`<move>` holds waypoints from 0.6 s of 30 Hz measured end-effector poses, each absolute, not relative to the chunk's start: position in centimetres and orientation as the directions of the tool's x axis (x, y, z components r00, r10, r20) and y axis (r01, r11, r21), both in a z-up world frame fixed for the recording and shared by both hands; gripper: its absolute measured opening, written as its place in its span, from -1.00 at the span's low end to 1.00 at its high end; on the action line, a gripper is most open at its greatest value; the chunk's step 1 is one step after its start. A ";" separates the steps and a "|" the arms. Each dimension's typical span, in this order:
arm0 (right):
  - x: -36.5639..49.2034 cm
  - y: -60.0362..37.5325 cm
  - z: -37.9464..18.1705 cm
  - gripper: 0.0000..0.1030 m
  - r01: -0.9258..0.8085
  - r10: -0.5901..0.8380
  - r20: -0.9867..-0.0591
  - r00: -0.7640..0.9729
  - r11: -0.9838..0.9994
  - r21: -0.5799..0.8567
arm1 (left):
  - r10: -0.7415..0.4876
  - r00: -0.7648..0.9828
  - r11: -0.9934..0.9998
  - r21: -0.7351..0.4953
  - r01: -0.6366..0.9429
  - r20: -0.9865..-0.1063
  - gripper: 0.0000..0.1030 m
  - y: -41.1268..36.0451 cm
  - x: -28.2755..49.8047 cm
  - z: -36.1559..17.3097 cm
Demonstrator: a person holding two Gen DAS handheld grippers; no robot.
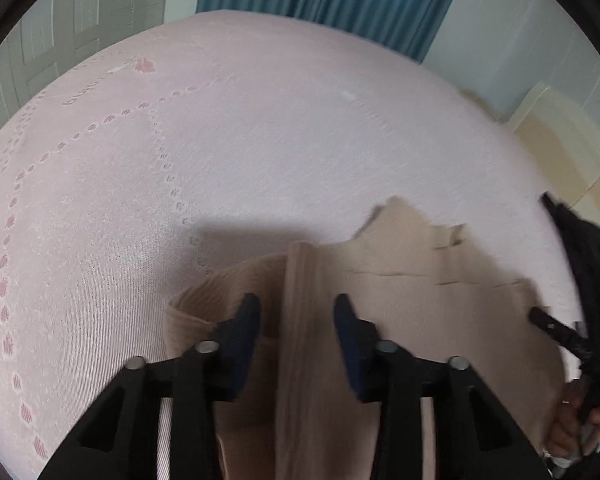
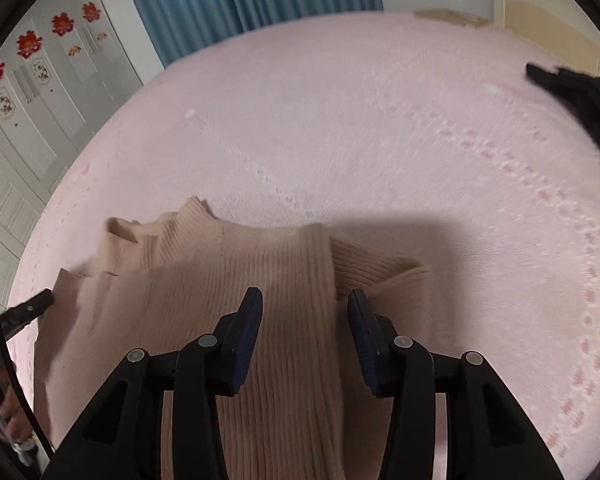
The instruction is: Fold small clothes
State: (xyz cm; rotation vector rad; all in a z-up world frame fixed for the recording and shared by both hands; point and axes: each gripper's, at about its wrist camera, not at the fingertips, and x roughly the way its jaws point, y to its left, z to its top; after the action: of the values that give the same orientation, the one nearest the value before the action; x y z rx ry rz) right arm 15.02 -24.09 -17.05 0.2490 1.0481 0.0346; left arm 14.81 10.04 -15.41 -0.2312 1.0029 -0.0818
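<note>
Sweater: a beige ribbed knit sweater (image 2: 260, 300) lies partly folded at 6 o'clock on the pink bedsheet (image 2: 340, 120), probably just laid down.
Left gripper (image 1: 297, 316): jaws parted over a folded ribbed band, gripping nothing.
Right gripper (image 2: 305, 312): open above the knit, clamping nothing.
Beyond: black garment (image 2: 580, 96) at 2 o'clock; blue curtain (image 2: 240, 0) at 12.

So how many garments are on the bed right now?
2. A beige ribbed sweater lies on the pink bed under both grippers, and a black garment sits at the bed's right edge. Anything beyond the frame edges can't be ruled out.
</note>
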 end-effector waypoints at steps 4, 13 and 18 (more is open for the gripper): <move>15.4 -23.2 -16.8 -0.89 0.028 0.167 -0.836 0.522 0.977 0.213 | -0.210 0.596 0.952 -0.300 -0.054 -0.775 -0.87 11.7 14.6 -15.2; 16.1 -24.3 -18.1 -0.84 0.072 0.133 -0.845 0.518 0.978 0.198 | -0.184 0.569 0.962 -0.266 -0.064 -0.802 -0.79 12.6 14.3 -16.0; 14.4 -23.2 -15.7 -0.51 0.069 0.095 -0.832 0.546 0.985 0.158 | -0.212 0.538 0.955 -0.290 -0.064 -0.816 -0.63 12.8 14.0 -15.2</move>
State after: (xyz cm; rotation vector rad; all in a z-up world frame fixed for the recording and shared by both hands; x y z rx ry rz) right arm 14.44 -23.23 -15.73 0.1795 0.9944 0.0157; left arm 14.01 12.78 -15.21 -0.3022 1.0024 -0.0896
